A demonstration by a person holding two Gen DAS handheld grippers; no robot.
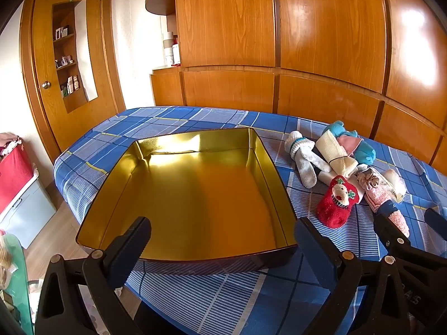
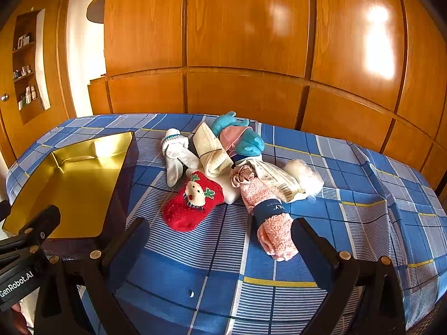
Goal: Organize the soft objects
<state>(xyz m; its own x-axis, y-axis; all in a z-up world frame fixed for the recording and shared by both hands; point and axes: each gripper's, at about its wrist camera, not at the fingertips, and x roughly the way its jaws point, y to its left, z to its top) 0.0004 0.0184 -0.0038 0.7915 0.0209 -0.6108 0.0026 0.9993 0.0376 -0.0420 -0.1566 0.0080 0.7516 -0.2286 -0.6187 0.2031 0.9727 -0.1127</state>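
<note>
Left tool (image 1: 222,245) spread wide, holding nothing, at the near rim of the gold-lined tin (image 1: 178,258), which sits empty on the blue plaid bed (image 2: 218,287). Right tool (image 2: 220,248) also released, gripping nothing; the pink fuzzy socks (image 2: 275,236) lie just inside its right finger, navy band with partly readable "...EY" print. "GenRobot.AI" reads on the left tool body in the right wrist view. Red Christmas sock (image 2: 192,202) just beyond, right of the tin. Farther back in the pile: barcode-labelled pack (image 2: 275,180), cream roll (image 2: 212,150), white socks (image 2: 176,156), teal socks (image 2: 245,139). Wooden wardrobe (image 2: 251,42) behind.
</note>
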